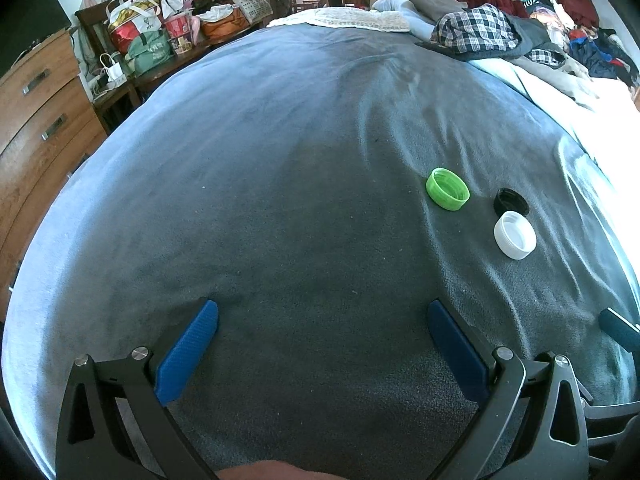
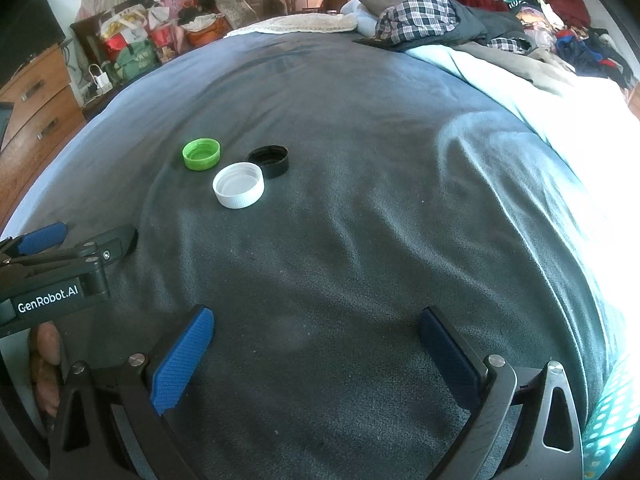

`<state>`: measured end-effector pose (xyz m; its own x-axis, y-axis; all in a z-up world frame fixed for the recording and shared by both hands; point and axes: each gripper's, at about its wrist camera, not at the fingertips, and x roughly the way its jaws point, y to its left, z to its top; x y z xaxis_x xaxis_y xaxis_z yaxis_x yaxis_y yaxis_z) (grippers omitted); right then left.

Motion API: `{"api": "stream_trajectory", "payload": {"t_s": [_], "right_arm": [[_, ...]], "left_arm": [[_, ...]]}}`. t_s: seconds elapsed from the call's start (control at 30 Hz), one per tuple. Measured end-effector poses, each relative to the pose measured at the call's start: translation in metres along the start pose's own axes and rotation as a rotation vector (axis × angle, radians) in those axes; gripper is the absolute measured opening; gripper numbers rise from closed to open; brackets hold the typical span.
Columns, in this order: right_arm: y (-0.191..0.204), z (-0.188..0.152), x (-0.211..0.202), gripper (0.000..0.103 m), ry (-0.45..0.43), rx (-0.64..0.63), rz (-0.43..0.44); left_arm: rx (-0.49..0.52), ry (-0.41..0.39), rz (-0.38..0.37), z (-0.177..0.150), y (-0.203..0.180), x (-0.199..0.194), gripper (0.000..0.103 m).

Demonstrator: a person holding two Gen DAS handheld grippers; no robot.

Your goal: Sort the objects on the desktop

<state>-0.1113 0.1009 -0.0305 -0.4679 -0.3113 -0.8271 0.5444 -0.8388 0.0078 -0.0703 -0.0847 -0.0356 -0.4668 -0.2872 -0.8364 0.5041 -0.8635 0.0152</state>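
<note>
Grey blanket point(image 2: 360, 240) carries three caps at ten o'clock: green cap point(image 2: 201, 154), white cap point(image 2: 239, 185) seemingly touching black cap point(image 2: 269, 161). Left gripper point(image 1: 322, 344) and right gripper point(image 2: 316, 350) gape empty; approach the white one squarely.

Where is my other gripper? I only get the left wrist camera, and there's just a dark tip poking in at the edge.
Observer: The right gripper is over the blanket, its fingers wide open with nothing between them.
Operator: Are the caps close to it?
Observer: In its view the white cap lies ahead to the left, nearer than the green cap and the black cap.
Operator: Anything else I can't see?
Observer: A turquoise dotted cloth shows at the lower right edge.
</note>
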Motion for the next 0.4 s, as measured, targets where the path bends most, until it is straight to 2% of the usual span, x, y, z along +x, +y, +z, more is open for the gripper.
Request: {"api": "stream_trajectory", "payload": {"t_s": [0.4], "right_arm": [[0.0009,-0.0002,-0.0007,0.103,0.001,0.0,0.003]], "left_arm": [[-0.003,-0.011,-0.005,-0.001,0.0009,-0.0002,0.102]]}}
